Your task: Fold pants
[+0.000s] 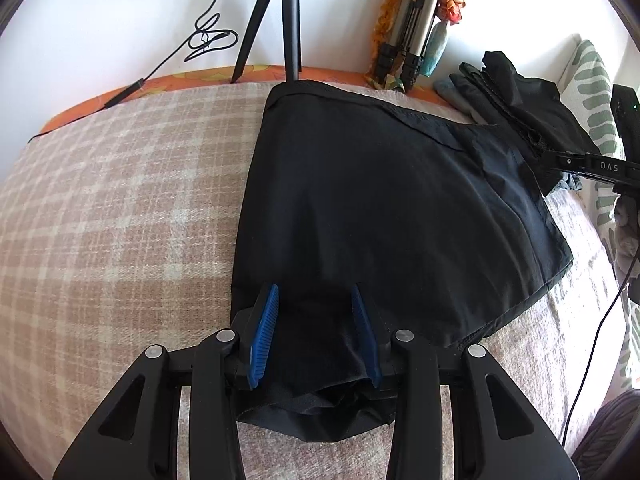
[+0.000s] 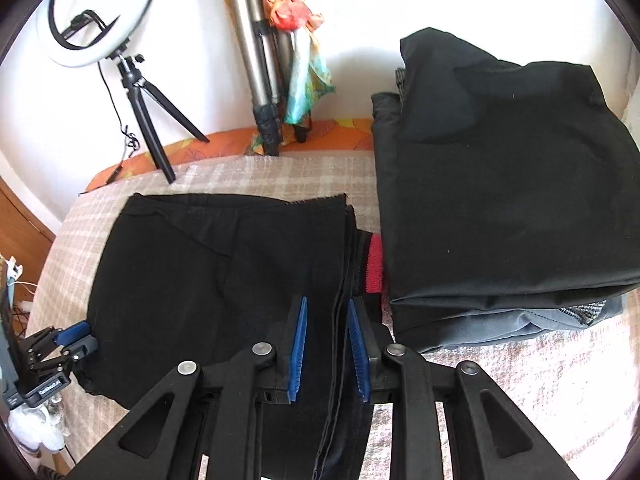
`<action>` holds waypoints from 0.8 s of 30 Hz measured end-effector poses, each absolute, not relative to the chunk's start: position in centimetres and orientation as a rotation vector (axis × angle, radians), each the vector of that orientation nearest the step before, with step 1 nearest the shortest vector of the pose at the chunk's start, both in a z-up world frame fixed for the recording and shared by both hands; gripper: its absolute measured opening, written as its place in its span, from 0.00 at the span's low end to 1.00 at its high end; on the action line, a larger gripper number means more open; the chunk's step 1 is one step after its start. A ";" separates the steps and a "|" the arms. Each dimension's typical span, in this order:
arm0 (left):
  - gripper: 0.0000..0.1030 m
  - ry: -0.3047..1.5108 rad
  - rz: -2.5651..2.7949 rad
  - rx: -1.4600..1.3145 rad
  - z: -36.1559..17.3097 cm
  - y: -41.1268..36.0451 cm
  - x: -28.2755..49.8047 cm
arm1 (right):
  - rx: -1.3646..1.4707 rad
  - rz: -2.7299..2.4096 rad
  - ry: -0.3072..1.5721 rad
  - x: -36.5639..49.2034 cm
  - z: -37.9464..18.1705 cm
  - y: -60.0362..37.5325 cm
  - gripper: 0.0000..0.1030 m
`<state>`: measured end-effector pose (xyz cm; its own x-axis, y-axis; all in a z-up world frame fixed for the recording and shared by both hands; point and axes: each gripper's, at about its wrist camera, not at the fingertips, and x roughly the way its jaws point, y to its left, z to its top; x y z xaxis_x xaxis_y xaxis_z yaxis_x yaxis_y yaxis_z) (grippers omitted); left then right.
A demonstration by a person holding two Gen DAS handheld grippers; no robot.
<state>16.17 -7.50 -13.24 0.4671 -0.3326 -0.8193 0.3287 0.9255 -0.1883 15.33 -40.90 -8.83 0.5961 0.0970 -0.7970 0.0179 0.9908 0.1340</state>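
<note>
The pants look folded compact already; left gripper and right gripper straddle edges, jaws spread; final tidying likely remains.

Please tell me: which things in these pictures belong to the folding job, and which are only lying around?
Part of the job:
- black pants, lying flat on the plaid blanket
- left gripper, open over the near edge
- right gripper, open astride the stacked side edges

Only lying around:
- pile of folded clothes
- ring light on a small tripod
- folded silver tripod
- colourful scarf
</note>
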 end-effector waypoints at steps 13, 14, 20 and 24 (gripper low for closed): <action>0.35 1.029 -0.390 -0.055 -13.0 -5.4 16.2 | 0.083 0.042 1.009 24.0 -12.7 -38.2 0.34; 0.35 1.033 -0.384 -0.064 -13.0 -5.0 16.2 | 0.074 0.039 1.011 24.2 -12.8 -38.1 0.34; 0.35 1.052 -0.353 -0.174 -12.5 -2.3 16.4 | 0.005 0.047 0.972 23.8 -10.7 -35.1 0.35; 0.35 1.050 -0.358 -0.170 -12.4 -2.3 16.3 | -0.012 0.205 0.924 23.8 -8.6 -29.8 0.35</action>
<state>16.29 -2.31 -12.42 0.4468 -0.3676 -0.8156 0.2067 0.9294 -0.3056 23.79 -29.80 -8.65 0.5844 0.1708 -0.7933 -0.1812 0.9804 0.0776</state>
